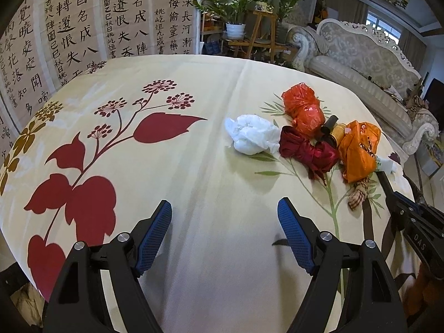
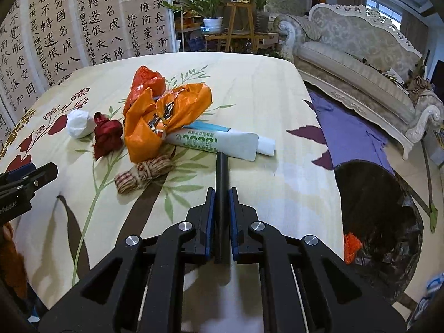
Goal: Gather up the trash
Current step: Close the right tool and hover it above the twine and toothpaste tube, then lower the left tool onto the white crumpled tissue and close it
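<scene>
A pile of trash lies on the flowered tablecloth [image 1: 194, 166]: a white crumpled bag [image 1: 251, 134], a dark red ribbon [image 1: 305, 149], a red-orange bag [image 1: 302, 108], an orange bag [image 2: 161, 116], a toothpaste tube [image 2: 222, 141] and a twine bundle [image 2: 144, 174]. My left gripper [image 1: 224, 202] hovers open over bare cloth, nearer than the pile and to its left. My right gripper [image 2: 222, 191] is shut on a thin black stick [image 2: 222, 172] whose far end reaches the toothpaste tube. A small black roll [image 1: 330, 130] sits among the bags.
A bin lined with a black bag [image 2: 383, 222] stands on the floor right of the table, with an orange scrap [image 2: 352, 245] inside. A purple cloth [image 2: 347, 130], a pale sofa [image 2: 360, 63], a plant stand [image 2: 238, 22] and a calligraphy screen [image 1: 83, 27] lie beyond.
</scene>
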`<state>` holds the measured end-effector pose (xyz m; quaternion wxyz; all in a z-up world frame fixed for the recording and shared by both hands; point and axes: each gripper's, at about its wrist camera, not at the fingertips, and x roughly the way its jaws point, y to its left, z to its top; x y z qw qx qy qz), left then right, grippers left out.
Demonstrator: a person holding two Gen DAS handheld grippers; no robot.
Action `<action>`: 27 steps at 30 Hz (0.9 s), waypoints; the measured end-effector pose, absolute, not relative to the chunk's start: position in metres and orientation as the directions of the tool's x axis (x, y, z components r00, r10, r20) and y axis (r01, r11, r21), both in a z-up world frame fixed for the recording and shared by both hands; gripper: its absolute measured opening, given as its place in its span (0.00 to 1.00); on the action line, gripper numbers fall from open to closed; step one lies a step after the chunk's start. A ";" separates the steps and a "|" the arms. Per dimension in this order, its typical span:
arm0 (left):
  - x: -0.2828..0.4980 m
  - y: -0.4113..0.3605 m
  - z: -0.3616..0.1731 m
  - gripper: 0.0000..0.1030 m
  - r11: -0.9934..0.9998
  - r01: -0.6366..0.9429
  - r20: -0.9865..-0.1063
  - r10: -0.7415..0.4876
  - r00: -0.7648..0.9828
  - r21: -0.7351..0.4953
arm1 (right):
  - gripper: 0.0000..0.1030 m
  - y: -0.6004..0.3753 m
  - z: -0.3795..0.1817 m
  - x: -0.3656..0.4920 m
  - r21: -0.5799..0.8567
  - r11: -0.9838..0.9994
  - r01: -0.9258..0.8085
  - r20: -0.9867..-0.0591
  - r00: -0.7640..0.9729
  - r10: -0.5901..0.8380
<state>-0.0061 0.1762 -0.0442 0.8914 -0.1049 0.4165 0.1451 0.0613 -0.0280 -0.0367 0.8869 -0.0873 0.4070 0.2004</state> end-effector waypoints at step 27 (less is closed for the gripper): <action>0.066 0.184 -0.045 0.74 0.949 -0.316 -0.774 0.200 0.601 0.000 | 0.10 -0.018 -0.035 0.101 0.045 0.904 -0.425 -0.766 0.566 0.304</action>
